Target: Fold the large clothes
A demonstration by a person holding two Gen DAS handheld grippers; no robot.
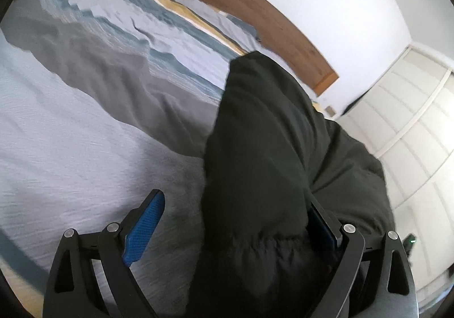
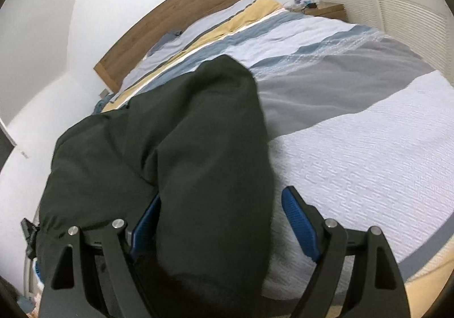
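Across the bed [image 2: 369, 153], on the white textured part of its cover below the grey band, lies a dark green garment [image 2: 204, 153], bulky and creased (it reads almost black in the left wrist view). It runs from the foot edge of the bed up toward the wooden headboard [image 2: 181, 14], its far end reaching the blue and white stripes of the cover.

Seen from the left wrist camera, the left tongs [image 1: 235, 232] stand wide apart. One blue pad [image 1: 144, 230] is clear of the cloth, over the white cover, while the other pad is mostly hidden against the garment's gathered edge. The garment [image 1: 269, 147] fills much of the gap between the fingers, but the pads do not press it.

Seen from the right wrist camera, the right tongs [image 2: 224, 230] are also spread wide. The blue pad [image 2: 300, 227] on the side toward the open bed stands free of the cloth; the other pad sits close beside a fold of the garment, partly covered. Cloth lies between the fingers, loose, not pinched.

Beyond the headboard's far corner stands a small wooden nightstand [image 2: 329, 10], next to white panelled doors [image 2: 397, 5]. A yellow stripe [image 2: 227, 28] crosses the cover just below the pillows.
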